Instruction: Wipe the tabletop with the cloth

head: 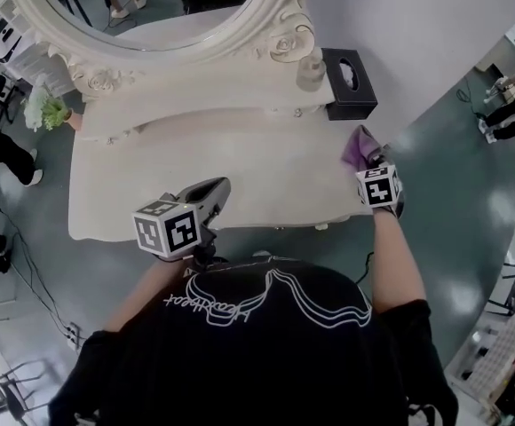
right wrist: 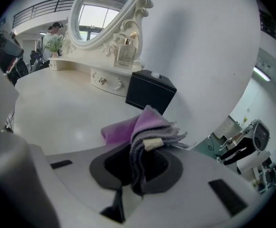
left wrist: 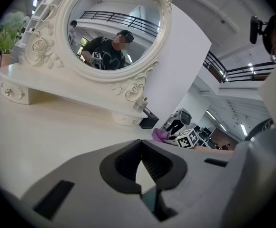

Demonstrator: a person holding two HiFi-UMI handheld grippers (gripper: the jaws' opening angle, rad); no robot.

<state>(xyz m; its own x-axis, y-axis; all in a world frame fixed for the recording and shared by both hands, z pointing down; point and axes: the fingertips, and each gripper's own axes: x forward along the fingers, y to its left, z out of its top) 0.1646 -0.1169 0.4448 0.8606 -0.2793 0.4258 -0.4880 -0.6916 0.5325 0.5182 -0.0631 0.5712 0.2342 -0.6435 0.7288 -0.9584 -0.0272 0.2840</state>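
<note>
**Cloth clamped at the table's right edge, spare gripper held clear**

The right gripper [right wrist: 138, 167] has its jaws closed on a folded purple-and-grey fleecy cloth [right wrist: 131, 127]. The grip is on the bunched folds, so the loose part spills forward past the fingertips and droops onto the cream-white tabletop [head: 240, 162]. That probably leaves a soft free pad to drag over the surface while the hard fingers stay off it.

The cloth sits at the table's right-hand end. A black box-shaped tissue holder [right wrist: 150, 91] stands just beyond it, ahead of the fingers. Further ahead and to the left of the fingers is a clear glass perfume bottle [right wrist: 125, 53], on the base of the ornate oval mirror [head: 151, 7].

The cloth looks thick and napped, in several layers, with a small pale tag poking out between them.

The left gripper [left wrist: 142, 163] hovers over the near edge with its jaws together and nothing between them. It appears to be kept back so the wiping path ahead stays free.
</note>
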